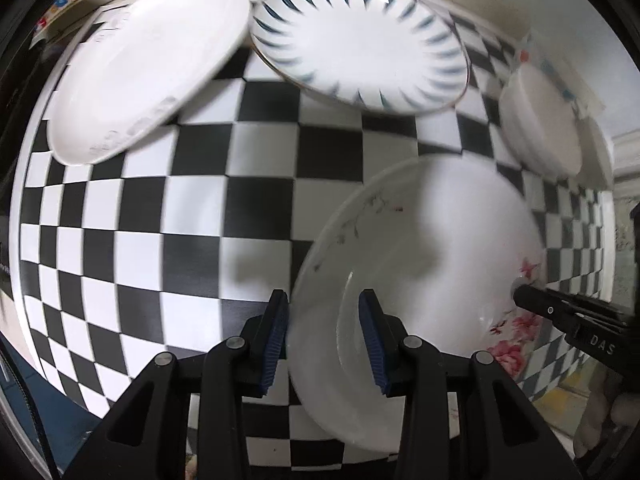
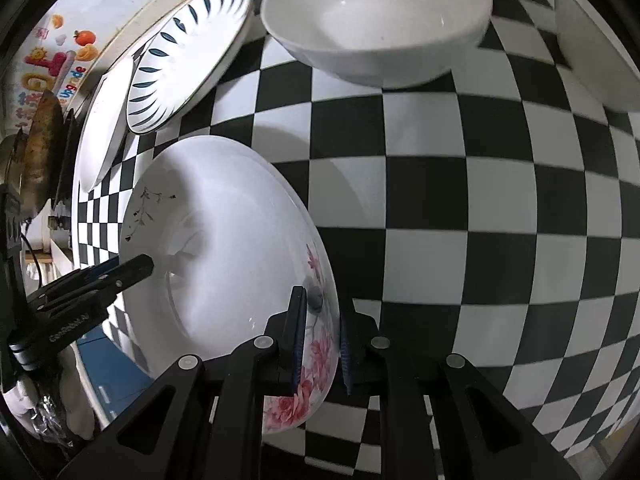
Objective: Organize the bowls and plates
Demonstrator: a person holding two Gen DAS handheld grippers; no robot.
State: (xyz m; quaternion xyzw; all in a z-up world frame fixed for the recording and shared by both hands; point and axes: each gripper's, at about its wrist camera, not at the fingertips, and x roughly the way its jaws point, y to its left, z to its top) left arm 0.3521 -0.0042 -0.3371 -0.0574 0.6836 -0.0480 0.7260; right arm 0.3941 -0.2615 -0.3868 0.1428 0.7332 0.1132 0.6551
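Observation:
A white deep plate with pink flowers [image 1: 440, 240] [image 2: 224, 216] hangs tilted over the near part of the checkered table [image 1: 200, 200], held from two sides. My left gripper [image 1: 324, 332] has its blue pads astride the plate's rim, one outside and one inside. In the right wrist view its tip [image 2: 148, 266] meets the plate's left edge. My right gripper [image 2: 320, 340] pinches the flowered rim between narrow jaws. From the left wrist view its black tip [image 1: 520, 292] touches the plate's right edge.
At the back lie a plain white plate [image 1: 148, 68] [image 2: 100, 136], a blue-striped plate [image 1: 360, 40] [image 2: 188, 56] and a white bowl [image 2: 376, 20] [image 1: 540, 128]. A white dish [image 2: 600, 48] sits far right. A dark pan [image 2: 40, 152] stands off the left edge.

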